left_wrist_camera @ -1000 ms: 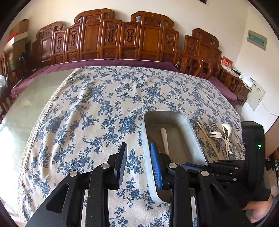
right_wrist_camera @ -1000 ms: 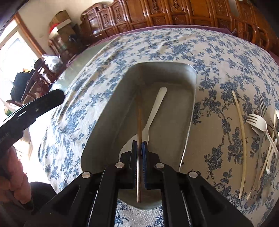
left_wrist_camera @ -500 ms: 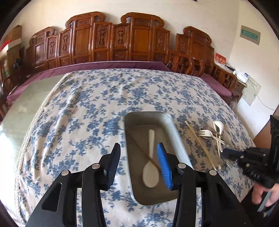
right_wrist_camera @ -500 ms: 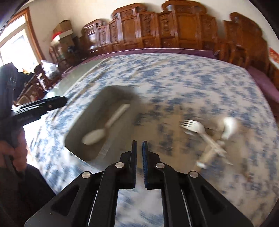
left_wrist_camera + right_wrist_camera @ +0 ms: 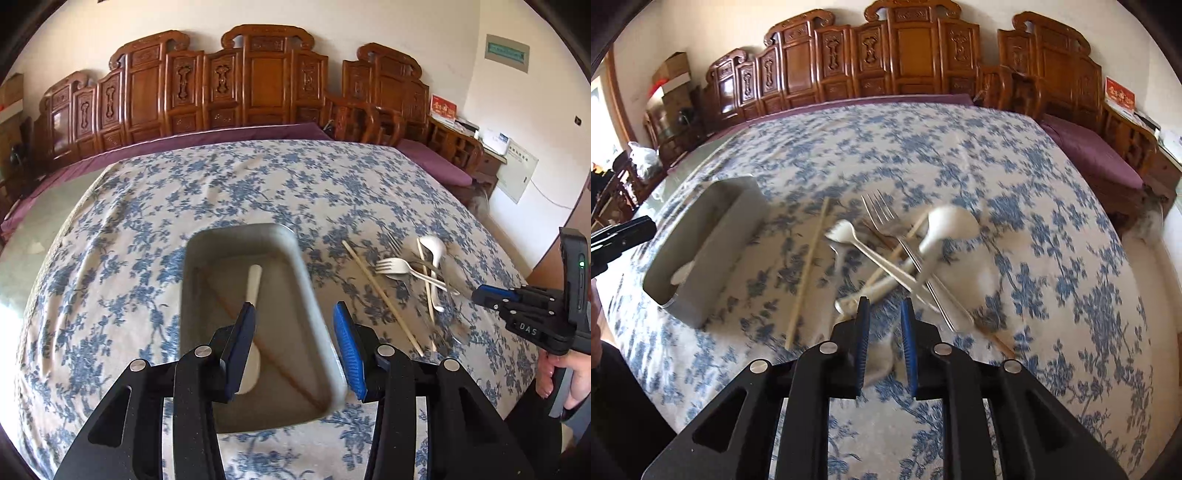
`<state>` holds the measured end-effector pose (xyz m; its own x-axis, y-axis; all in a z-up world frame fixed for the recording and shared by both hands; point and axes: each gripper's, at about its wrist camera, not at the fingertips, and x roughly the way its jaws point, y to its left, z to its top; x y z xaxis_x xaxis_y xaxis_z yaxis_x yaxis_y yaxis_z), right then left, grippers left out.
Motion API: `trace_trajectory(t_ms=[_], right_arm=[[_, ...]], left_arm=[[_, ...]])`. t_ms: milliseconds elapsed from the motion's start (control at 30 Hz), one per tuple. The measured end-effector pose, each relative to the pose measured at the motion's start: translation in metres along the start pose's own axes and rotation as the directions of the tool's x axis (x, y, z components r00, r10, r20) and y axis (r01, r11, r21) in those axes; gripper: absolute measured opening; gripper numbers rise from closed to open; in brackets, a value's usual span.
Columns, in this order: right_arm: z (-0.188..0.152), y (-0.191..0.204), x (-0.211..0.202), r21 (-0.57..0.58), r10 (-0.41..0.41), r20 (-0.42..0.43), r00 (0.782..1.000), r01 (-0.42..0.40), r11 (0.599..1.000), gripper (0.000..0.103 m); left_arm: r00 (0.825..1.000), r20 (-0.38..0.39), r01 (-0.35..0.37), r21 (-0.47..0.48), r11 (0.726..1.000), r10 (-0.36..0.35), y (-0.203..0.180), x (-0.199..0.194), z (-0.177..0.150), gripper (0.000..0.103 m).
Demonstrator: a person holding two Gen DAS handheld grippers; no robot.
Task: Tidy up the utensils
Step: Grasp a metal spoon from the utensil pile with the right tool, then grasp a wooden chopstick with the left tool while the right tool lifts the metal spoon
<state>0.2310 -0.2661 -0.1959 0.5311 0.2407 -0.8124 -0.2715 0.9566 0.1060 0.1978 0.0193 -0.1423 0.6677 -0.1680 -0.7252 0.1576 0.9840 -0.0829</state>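
1. Utensils (image 5: 905, 251) lie heaped on the tablecloth (image 5: 960, 147) at twelve o'clock from the right gripper (image 5: 884, 332), whose jaws are parted and empty.
2. The tray (image 5: 314, 295), at the heap's nine o'clock, holds a spoon (image 5: 254, 288) and a chopstick (image 5: 284, 373); the left gripper (image 5: 293, 347) hangs spread above it.
3. Next, probably: descend, pinch one piece.

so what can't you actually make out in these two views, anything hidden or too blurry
- Left wrist view: the bowl of the white spoon in the tray sits partly behind the left gripper finger.
- Right wrist view: the pile of utensils is motion-blurred, so their count is unclear.
- Right wrist view: the tray wall hides most of its contents.
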Motion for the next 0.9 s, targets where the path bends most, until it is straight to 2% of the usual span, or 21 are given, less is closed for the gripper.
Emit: trace_trajectory(t_ms=[200,333,433,633,700,767,900], right_arm=[[-0.009,0.005,0.016,0.034,-0.020,-0.057,0.998,0.022,0.999,0.030],[-0.012,0.014,0.028,0.015,-0.079,-0.104,0.991,0.081,0.997,0.030],[-0.017,0.015,0.033,0.024,-0.092,-0.135,0.987,0.096,0.995,0.030],[-0.021,0.018,0.034,0.040,-0.118,-0.141,0.983,0.124,0.991,0.030],[-0.021,0.020,0.034,0.042,-0.126,-0.138,0.982,0.133,0.990,0.029],[-0.021,0.021,0.034,0.048,-0.131,-0.138,0.982,0.139,0.989,0.015],[-0.021,0.027,0.035,0.044,-0.148,-0.128,0.981,0.154,0.987,0.011]], left_arm=[[1.000,-0.006,0.027,0.018,0.999,-0.027,-0.019,0.002,-0.005,0.042],[0.999,-0.012,0.033,0.041,0.999,-0.033,-0.027,0.003,-0.009,0.042],[0.999,-0.011,0.036,0.054,0.998,-0.035,-0.030,0.002,-0.012,0.042],[0.999,0.001,0.040,0.060,0.997,-0.040,-0.033,-0.003,-0.012,0.042],[0.999,0.007,0.039,0.061,0.997,-0.039,-0.034,-0.005,-0.012,0.042],[0.999,0.009,0.034,0.069,0.997,-0.034,-0.037,-0.006,-0.013,0.042],[1.000,-0.001,0.019,0.078,0.997,-0.019,-0.040,-0.003,-0.017,0.042]])
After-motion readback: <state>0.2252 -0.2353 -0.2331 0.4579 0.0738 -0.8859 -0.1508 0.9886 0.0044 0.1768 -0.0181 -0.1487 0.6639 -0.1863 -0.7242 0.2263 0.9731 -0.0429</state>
